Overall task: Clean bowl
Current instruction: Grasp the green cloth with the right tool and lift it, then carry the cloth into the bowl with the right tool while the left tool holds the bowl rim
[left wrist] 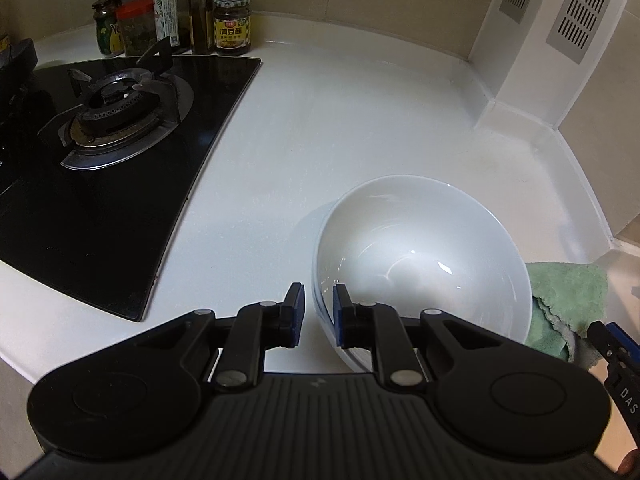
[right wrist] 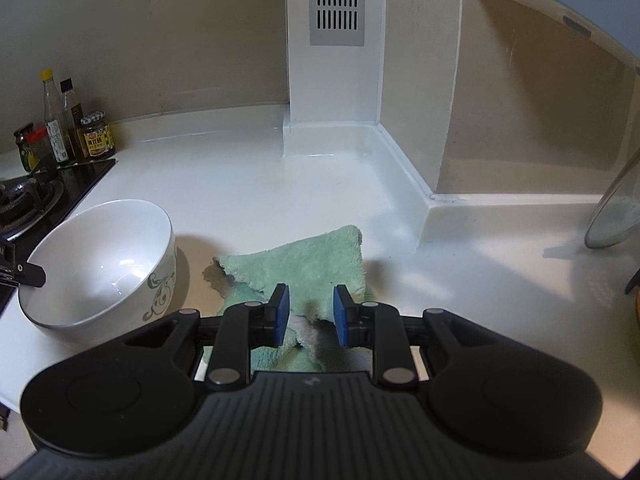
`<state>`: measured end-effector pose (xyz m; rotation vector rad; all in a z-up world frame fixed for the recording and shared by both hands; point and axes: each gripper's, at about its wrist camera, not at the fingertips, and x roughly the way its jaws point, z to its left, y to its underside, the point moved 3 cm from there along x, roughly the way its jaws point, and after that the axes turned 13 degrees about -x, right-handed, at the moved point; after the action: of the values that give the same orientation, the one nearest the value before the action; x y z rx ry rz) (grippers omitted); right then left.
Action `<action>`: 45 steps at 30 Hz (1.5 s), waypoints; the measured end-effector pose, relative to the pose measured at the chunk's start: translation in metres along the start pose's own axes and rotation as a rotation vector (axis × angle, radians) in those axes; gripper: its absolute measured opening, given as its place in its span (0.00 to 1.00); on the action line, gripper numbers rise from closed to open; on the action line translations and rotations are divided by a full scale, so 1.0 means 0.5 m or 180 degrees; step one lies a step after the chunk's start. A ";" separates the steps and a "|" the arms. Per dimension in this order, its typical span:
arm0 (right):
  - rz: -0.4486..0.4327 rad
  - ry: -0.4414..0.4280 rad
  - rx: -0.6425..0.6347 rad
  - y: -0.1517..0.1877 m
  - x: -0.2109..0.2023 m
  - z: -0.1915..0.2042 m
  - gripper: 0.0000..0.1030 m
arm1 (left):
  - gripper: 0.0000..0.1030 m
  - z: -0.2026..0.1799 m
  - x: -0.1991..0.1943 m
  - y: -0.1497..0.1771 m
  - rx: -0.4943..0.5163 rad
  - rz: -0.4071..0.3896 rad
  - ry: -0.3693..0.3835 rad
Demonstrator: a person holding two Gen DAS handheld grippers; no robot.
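I see the white worktop (right wrist: 248, 184) filling both views, with the black gas hob (left wrist: 120, 184) on its left side and a row of sauce jars and bottles (left wrist: 192, 20) against the wall behind it. The white bowl (left wrist: 420, 256) stands upright on the worktop, just right of the hob. My left gripper (left wrist: 316, 316) straddles the bowl's near rim, one finger outside and one inside; the fingers stand a little apart, and I cannot tell whether they actually press the rim. The green cloth (right wrist: 304, 268) lies crumpled on the worktop just right of the bowl. My right gripper (right wrist: 308, 314) hovers over its near edge, fingers apart with cloth between them, gripping nothing. Only the right view shows the bowl's grey scroll pattern and a glass lid (right wrist: 616, 216) leaning at the far right.
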<state>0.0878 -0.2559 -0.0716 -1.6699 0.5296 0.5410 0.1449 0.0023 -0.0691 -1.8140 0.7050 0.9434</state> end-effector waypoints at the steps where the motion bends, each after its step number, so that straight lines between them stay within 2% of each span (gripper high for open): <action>1: 0.0008 0.0003 0.0010 0.000 0.003 -0.004 0.19 | 0.17 0.000 0.001 -0.002 -0.0002 0.0014 0.0006; 6: -0.0057 0.0070 0.0155 -0.012 0.011 -0.041 0.19 | 0.17 -0.003 0.008 -0.007 0.0052 0.0052 0.0004; 9: -0.0098 -0.0012 0.0381 -0.031 0.024 -0.076 0.20 | 0.17 -0.006 0.012 -0.005 0.0086 0.0060 0.0004; 15: 0.0098 -0.0340 0.0843 -0.052 0.086 -0.120 0.20 | 0.17 -0.008 0.020 -0.005 0.0096 0.0092 0.0030; 22: 0.0400 -0.0468 0.0976 -0.051 0.150 -0.115 0.21 | 0.18 -0.007 0.034 -0.005 0.0079 0.0157 0.0064; 23: 0.0403 -0.0481 0.0927 -0.050 0.153 -0.110 0.20 | 0.18 -0.007 0.037 -0.004 0.0076 0.0163 0.0077; 24: 0.0407 -0.0494 0.0877 -0.049 0.156 -0.106 0.11 | 0.18 -0.006 0.039 -0.004 0.0072 0.0169 0.0089; 25: 0.0374 -0.0521 0.0822 -0.050 0.155 -0.100 0.05 | 0.18 -0.006 0.041 -0.003 0.0069 0.0176 0.0101; 33: -0.0267 -0.0759 0.0393 -0.101 0.077 -0.051 0.04 | 0.14 0.003 0.053 -0.002 0.0006 0.0229 0.0208; 37: -0.0497 -0.0989 0.0253 -0.141 0.038 -0.032 0.04 | 0.08 0.008 0.053 -0.009 0.0016 0.0251 0.0096; 41: -0.0928 -0.1310 0.0093 -0.194 -0.019 -0.005 0.04 | 0.04 0.010 0.055 -0.020 0.0045 0.0314 -0.0017; 45: -0.1224 -0.1624 -0.0149 -0.251 -0.068 0.032 0.04 | 0.04 0.018 0.058 -0.035 -0.0053 0.0427 0.0036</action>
<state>0.1374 -0.2192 0.0439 -1.5478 -0.1740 0.6640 0.1716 0.0158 -0.0874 -1.8055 0.8365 1.0298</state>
